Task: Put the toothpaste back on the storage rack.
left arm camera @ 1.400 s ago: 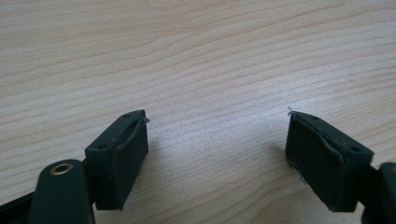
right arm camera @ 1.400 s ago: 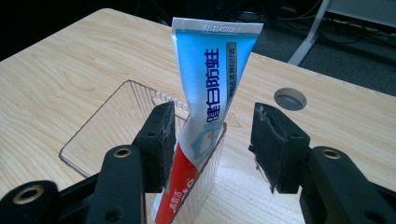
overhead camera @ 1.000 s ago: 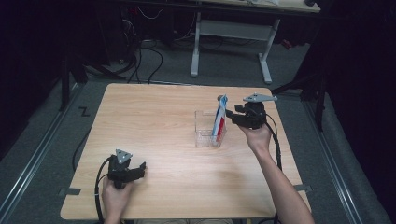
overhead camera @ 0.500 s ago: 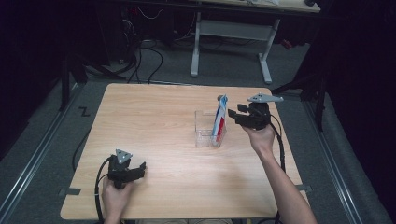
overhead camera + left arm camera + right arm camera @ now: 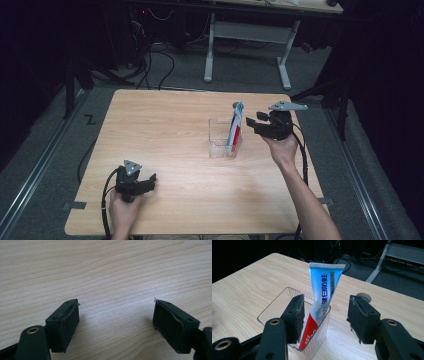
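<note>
The toothpaste tube (image 5: 322,295) stands in a clear plastic holder (image 5: 274,306), leaning toward the upper right of the right gripper view, its crimped flat end up and its red lower part down inside the holder's near corner. In the high view the tube (image 5: 235,125) and holder (image 5: 217,145) sit right of the frame's centre on the wooden counter (image 5: 165,125).

The right claw (image 5: 256,121) hangs just to the right of the tube in the high view, held in the person's right hand (image 5: 282,147). Its jaws have just been opening and now stand wide; in the right gripper view the right claw (image 5: 324,320) frames the tube, which rises in the gap beyond the pads without either pad pressing on it. It grips nothing.

The left claw (image 5: 147,181) rests at the lower left of the high view, well apart from the holder. In the left gripper view the left claw (image 5: 116,322) stands wide open over bare wood, holding nothing.
</note>
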